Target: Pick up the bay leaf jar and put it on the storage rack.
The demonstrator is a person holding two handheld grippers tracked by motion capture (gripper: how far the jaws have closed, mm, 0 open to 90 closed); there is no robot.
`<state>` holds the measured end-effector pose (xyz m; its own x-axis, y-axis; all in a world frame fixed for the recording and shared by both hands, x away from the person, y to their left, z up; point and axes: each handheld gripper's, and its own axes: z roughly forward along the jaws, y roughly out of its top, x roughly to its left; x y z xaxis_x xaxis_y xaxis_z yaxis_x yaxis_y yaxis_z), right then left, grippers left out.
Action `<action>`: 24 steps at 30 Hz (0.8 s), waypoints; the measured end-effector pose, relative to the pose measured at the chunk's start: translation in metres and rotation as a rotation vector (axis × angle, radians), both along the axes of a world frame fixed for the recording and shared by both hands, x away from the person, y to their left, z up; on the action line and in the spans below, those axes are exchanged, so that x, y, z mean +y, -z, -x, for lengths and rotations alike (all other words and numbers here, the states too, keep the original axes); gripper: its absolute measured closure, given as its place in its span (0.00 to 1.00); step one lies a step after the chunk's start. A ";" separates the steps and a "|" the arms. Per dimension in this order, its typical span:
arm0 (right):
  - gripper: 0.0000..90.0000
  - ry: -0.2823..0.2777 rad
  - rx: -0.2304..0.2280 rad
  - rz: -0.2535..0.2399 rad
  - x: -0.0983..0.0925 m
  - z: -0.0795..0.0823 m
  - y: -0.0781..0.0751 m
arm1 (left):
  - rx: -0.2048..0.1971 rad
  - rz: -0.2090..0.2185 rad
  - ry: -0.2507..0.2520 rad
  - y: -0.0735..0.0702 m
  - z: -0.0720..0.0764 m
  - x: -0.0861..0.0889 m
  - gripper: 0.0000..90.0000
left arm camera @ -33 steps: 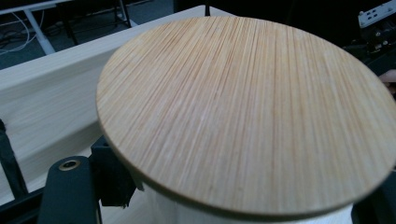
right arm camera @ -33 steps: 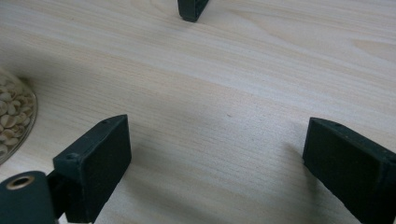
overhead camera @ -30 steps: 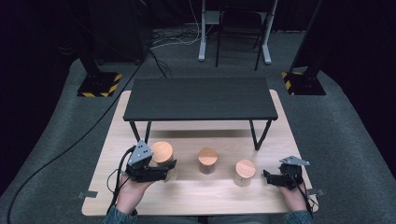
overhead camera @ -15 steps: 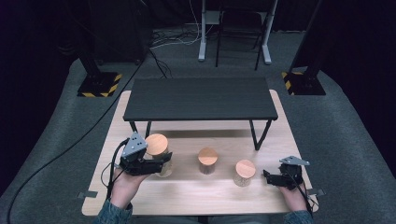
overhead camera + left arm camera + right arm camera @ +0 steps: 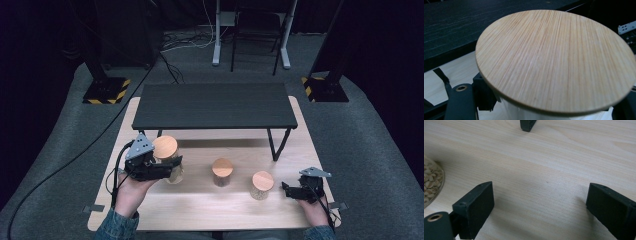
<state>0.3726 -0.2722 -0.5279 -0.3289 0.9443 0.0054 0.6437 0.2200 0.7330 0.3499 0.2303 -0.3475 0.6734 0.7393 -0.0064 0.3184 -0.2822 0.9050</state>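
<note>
Three wooden-lidded jars sit in a row on the pale table, before a low black shelf. The left gripper clamps the leftmost jar, held just above the tabletop. The right gripper rests near the right jar, jaws wide with nothing between them.

Three jars line up before the low bench on the tabletop: left jar, middle jar, right jar.
</note>
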 end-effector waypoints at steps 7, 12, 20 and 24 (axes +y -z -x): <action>0.08 0.000 0.000 0.000 0.000 0.000 0.000 | -0.005 0.012 0.006 -0.012 -0.004 0.001 0.28; 0.08 0.000 0.000 0.000 0.000 0.000 0.000 | -0.010 0.014 0.006 -0.021 -0.008 0.000 0.28; 0.08 -0.001 0.000 -0.001 0.000 0.000 0.000 | -0.021 0.002 0.005 -0.032 -0.012 -0.002 0.28; 0.08 -0.002 0.000 -0.001 0.000 0.000 0.000 | -0.017 0.008 0.008 -0.036 -0.014 -0.001 0.28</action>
